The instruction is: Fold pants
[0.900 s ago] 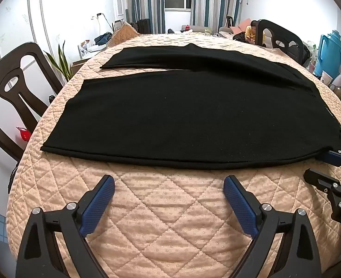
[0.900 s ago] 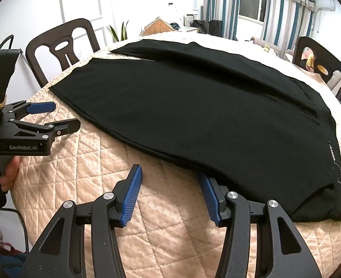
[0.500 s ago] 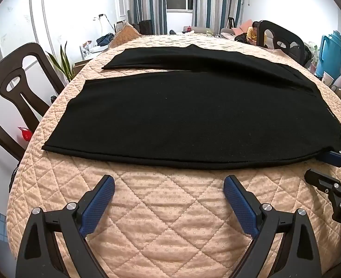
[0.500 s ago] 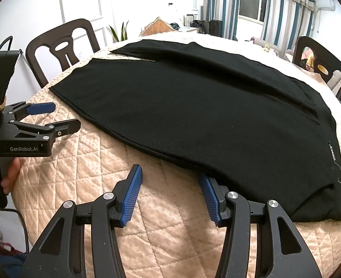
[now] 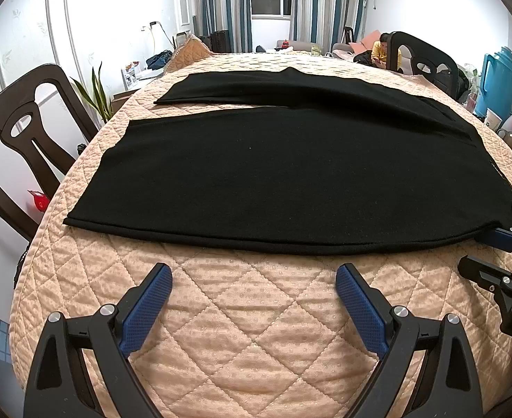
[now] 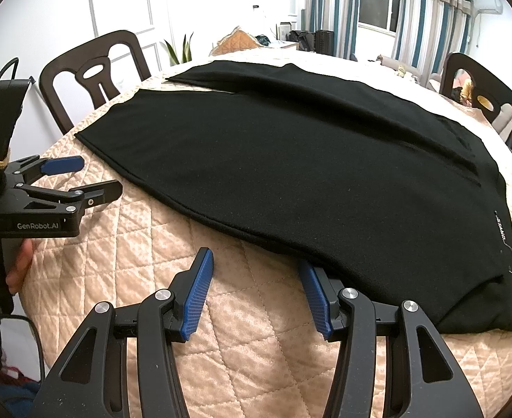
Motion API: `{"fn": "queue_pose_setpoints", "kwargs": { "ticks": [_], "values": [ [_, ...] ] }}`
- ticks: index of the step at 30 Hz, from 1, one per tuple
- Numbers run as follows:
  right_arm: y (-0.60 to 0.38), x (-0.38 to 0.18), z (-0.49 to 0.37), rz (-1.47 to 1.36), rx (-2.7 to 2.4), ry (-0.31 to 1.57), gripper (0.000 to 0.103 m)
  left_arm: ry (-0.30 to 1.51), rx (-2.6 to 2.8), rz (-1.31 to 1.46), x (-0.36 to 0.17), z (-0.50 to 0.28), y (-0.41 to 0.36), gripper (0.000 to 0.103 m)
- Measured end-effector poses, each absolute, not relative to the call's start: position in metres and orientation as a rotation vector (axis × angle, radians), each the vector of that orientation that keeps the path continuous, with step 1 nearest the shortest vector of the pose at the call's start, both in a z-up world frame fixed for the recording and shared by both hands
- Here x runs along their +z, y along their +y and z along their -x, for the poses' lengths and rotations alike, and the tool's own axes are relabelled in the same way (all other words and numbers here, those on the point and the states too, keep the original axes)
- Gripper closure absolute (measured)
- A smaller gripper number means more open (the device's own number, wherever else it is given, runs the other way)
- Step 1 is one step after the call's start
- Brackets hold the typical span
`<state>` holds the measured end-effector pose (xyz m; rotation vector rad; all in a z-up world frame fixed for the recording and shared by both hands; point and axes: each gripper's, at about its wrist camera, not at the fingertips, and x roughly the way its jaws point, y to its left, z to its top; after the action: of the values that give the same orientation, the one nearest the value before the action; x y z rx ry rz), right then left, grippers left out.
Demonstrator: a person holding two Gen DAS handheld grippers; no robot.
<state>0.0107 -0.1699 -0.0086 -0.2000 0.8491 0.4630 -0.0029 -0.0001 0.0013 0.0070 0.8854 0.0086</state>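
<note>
Black pants [image 5: 290, 174] lie spread flat on the quilted tan tablecloth [image 5: 256, 313], both legs pointing left, waist at the right; they also show in the right wrist view [image 6: 308, 181]. My left gripper [image 5: 254, 278] is open and empty, just short of the near leg's edge. My right gripper [image 6: 256, 278] is open, its right finger [image 6: 316, 299] touching the pants' near edge close to the waist. Each gripper shows in the other's view: the right gripper [image 5: 496, 250] and the left gripper [image 6: 92, 176].
Dark wooden chairs stand at the left [image 5: 15, 139] and at the far right [image 5: 419, 59]. A blue thermos [image 5: 499, 80] and small items sit at the right. A person sits far back [image 5: 381, 52]. A potted plant [image 5: 95, 94] stands at the left.
</note>
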Motion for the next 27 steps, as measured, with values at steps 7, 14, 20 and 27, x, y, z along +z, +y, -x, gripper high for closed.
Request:
{"fn": "queue_pose_setpoints", "kwargs": {
  "ticks": [7, 14, 20, 27],
  "values": [
    [-0.1673, -0.0087, -0.0110, 0.198, 0.474, 0.851, 0.047, 0.884, 0.011, -0.007, 0.0014, 0.0026, 0.0008, 0.006],
    [-0.1698, -0.0091, -0.0102, 0.195, 0.476, 0.850, 0.047, 0.883, 0.010, -0.007, 0.0013, 0.0026, 0.0011, 0.006],
    [-0.1699, -0.0092, -0.0100, 0.195, 0.475, 0.850, 0.047, 0.882, 0.011, -0.009, 0.0011, 0.0030, 0.0007, 0.006],
    [-0.1694, -0.0093, -0.0098, 0.196, 0.474, 0.850, 0.047, 0.881, 0.011, -0.009, 0.0009, 0.0036, 0.0003, 0.006]
  ]
}}
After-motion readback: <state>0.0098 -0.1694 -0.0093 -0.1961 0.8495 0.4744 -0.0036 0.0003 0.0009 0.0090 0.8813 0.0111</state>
